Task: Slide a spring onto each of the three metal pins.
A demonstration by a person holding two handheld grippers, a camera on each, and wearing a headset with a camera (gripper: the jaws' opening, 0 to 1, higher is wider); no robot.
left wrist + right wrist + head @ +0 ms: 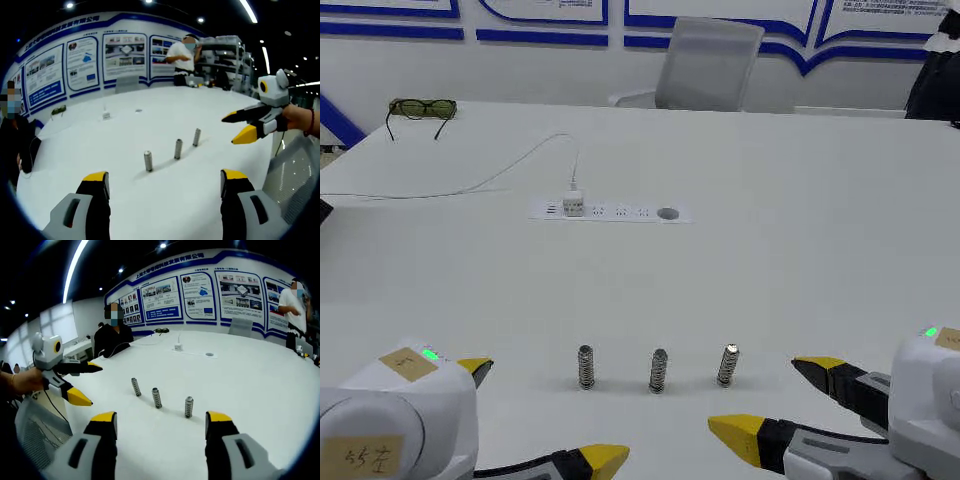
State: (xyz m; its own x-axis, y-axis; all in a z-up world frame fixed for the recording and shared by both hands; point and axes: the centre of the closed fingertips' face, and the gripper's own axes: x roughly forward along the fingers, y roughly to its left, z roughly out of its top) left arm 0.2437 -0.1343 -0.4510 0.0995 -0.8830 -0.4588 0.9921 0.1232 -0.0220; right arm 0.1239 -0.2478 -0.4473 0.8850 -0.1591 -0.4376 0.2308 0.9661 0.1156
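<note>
Three upright metal pins stand in a row on the white table, the left pin [586, 366], the middle pin [659, 370] and the right pin [728, 364]. Each has a coiled spring around it, and the coils are plain in the right gripper view [156, 397]. My left gripper [540, 412] is open at the near left of the row and holds nothing. At the near right, my right gripper [776, 397] is also open with nothing between its yellow-tipped fingers. From the left gripper view the pins [178, 148] lie ahead of the left gripper [165, 177], with the right gripper [245, 125] off to the side.
A white power strip [610, 211] with a plugged charger and cable lies mid-table. Green glasses [421, 107] rest at the far left. A grey chair [708, 62] stands behind the table. A seated person [114, 335] and a standing person [182, 57] are at the far sides.
</note>
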